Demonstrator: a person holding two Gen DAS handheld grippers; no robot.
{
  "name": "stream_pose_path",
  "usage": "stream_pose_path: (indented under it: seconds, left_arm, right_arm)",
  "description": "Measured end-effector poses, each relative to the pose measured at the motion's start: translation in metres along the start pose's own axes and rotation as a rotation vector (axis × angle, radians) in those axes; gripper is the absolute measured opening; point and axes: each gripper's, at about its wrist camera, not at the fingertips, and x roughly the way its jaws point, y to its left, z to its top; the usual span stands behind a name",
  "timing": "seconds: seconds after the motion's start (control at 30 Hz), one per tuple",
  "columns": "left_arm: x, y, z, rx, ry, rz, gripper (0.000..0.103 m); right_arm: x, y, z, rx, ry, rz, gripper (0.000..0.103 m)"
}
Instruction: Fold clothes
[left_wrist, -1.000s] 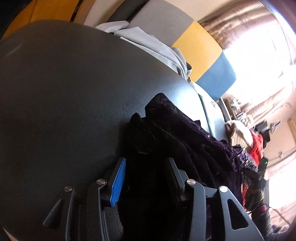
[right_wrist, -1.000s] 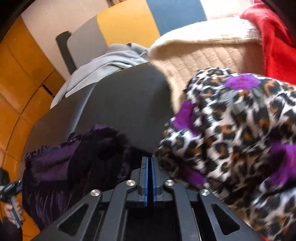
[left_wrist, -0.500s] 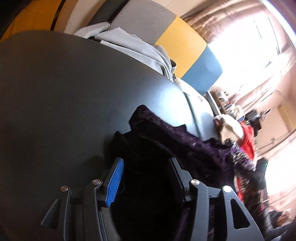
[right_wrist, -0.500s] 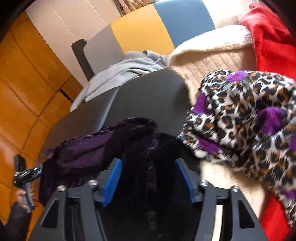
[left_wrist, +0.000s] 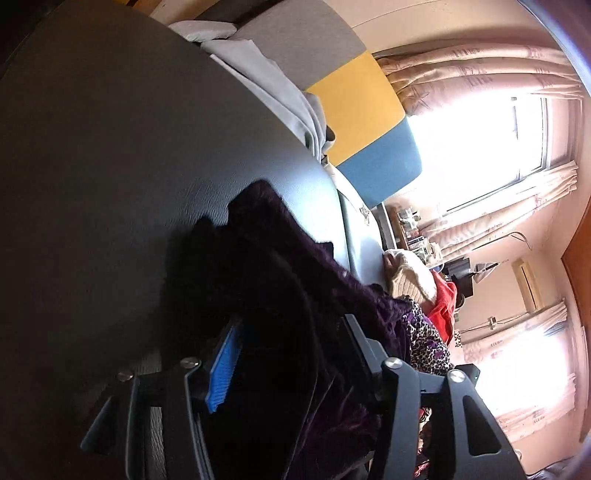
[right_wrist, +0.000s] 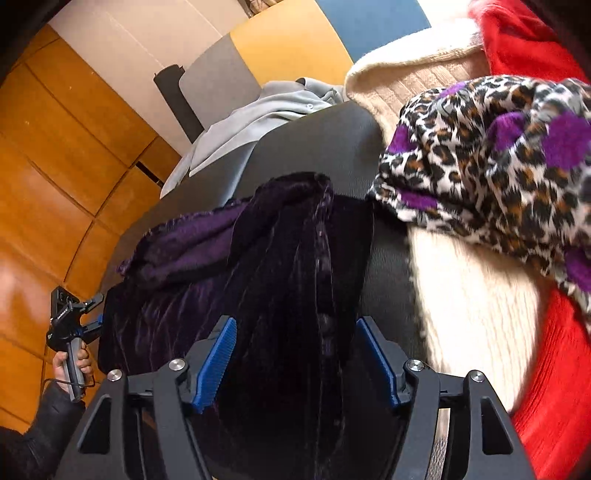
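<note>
Purple velvet garment (right_wrist: 280, 266) bunched on dark counter (left_wrist: 110, 166), beside leopard-print cloth (right_wrist: 491, 162). Right tongs (right_wrist: 295, 354), clamped together a second ago, now parted over velvet. Left tongs (left_wrist: 288, 343) opening, velvet between, not pinched. Released; re-grip needed before next fold.

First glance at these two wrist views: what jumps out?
The dark purple velvet garment, bunched on the black surface between the right tool's open jaws. Right of it, a leopard-print cloth with purple spots lies over a cream knit and red fabric. The left view has a glaring window.
</note>
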Motion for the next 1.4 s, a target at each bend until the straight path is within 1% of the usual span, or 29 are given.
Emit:
stream_pose_path:
  seconds: [0.07, 0.1, 0.17, 0.2, 0.23, 0.27, 0.3, 0.33, 0.37, 0.43, 0.53, 0.6, 0.63, 0.77, 0.8, 0.83, 0.87, 0.93, 1.03, 1.1, 1.2, 1.37, 1.4]
  left_arm:
    - [0.003, -0.006, -0.004, 0.027, 0.018, 0.004, 0.059]
    - [0.006, -0.012, -0.005, 0.056, 0.031, 0.009, 0.061]
    - [0.016, -0.021, -0.006, 0.118, 0.077, 0.082, 0.062]
    - [0.021, -0.026, -0.006, 0.149, 0.101, 0.121, 0.062]
    - [0.027, -0.031, -0.007, 0.179, 0.126, 0.161, 0.06]
    - [0.031, -0.034, -0.006, 0.202, 0.137, 0.209, 0.053]
    - [0.035, -0.037, -0.005, 0.222, 0.145, 0.26, 0.034]
    - [0.032, -0.04, -0.003, 0.228, 0.14, 0.258, 0.015]
    - [0.028, -0.044, -0.001, 0.231, 0.132, 0.244, 0.011]
    - [0.007, -0.055, 0.002, 0.233, 0.087, 0.176, 0.005]
    - [-0.028, -0.06, -0.001, 0.206, 0.045, 0.063, 0.005]
    - [-0.047, -0.058, -0.01, 0.188, 0.031, 0.028, 0.005]
    - [-0.054, -0.054, -0.015, 0.182, 0.029, 0.029, 0.005]
    - [-0.06, -0.02, -0.041, 0.122, 0.04, 0.149, 0.004]
    - [-0.061, -0.012, -0.048, 0.107, 0.043, 0.181, 0.009]
    - [-0.062, -0.003, -0.054, 0.091, 0.046, 0.212, 0.019]
    - [-0.063, -0.001, -0.059, 0.083, 0.032, 0.222, 0.023]
    - [-0.068, -0.002, -0.061, 0.083, -0.011, 0.212, 0.041]
    - [-0.072, -0.014, -0.054, 0.161, -0.046, 0.203, 0.053]
    - [-0.067, -0.024, -0.045, 0.23, -0.038, 0.204, 0.057]
    - [-0.052, -0.031, -0.031, 0.287, -0.002, 0.194, 0.059]
    - [-0.024, -0.037, -0.016, 0.282, 0.078, 0.098, 0.06]
    - [-0.016, -0.04, -0.014, 0.29, 0.106, 0.068, 0.06]
  right_arm:
    - [0.002, 0.005, -0.004, -0.032, 0.004, -0.012, 0.061]
    - [0.003, 0.008, -0.005, -0.055, 0.009, -0.024, 0.056]
    - [0.01, 0.012, -0.005, -0.085, 0.024, -0.041, 0.05]
    - [0.012, 0.013, -0.004, -0.097, 0.031, -0.055, 0.044]
    - [0.016, 0.015, -0.004, -0.114, 0.041, -0.077, 0.035]
    - [0.018, 0.017, -0.003, -0.133, 0.05, -0.099, 0.029]
    - [0.016, 0.02, -0.003, -0.15, 0.051, -0.115, 0.018]
    - [0.014, 0.023, -0.002, -0.168, 0.051, -0.131, 0.009]
    - [0.013, 0.026, -0.002, -0.186, 0.052, -0.147, 0.007]
    - [0.003, 0.033, -0.001, -0.215, 0.042, -0.169, 0.007]
    - [-0.024, 0.041, -0.006, -0.227, 0.019, -0.165, 0.007]
    - [-0.039, 0.043, -0.016, -0.218, 0.024, -0.15, 0.007]
    - [-0.044, 0.042, -0.022, -0.211, 0.03, -0.145, 0.007]
    - [-0.036, 0.018, -0.05, -0.121, 0.081, -0.152, 0.007]
    - [-0.032, 0.012, -0.054, -0.104, 0.093, -0.155, 0.008]
    - [-0.029, 0.007, -0.058, -0.085, 0.096, -0.154, 0.01]
    - [-0.028, 0.004, -0.061, -0.065, 0.087, -0.145, 0.014]
    - [-0.027, -0.001, -0.063, -0.034, 0.072, -0.133, 0.017]
    - [-0.023, -0.001, -0.062, -0.04, 0.075, -0.136, 0.021]
    - [-0.021, -0.001, -0.061, -0.033, 0.073, -0.132, 0.023]
    - [-0.02, -0.001, -0.062, -0.012, 0.06, -0.126, 0.027]
    - [-0.017, 0.002, -0.066, 0.002, 0.042, -0.131, 0.033]
    - [-0.015, 0.004, -0.067, -0.002, 0.044, -0.133, 0.036]
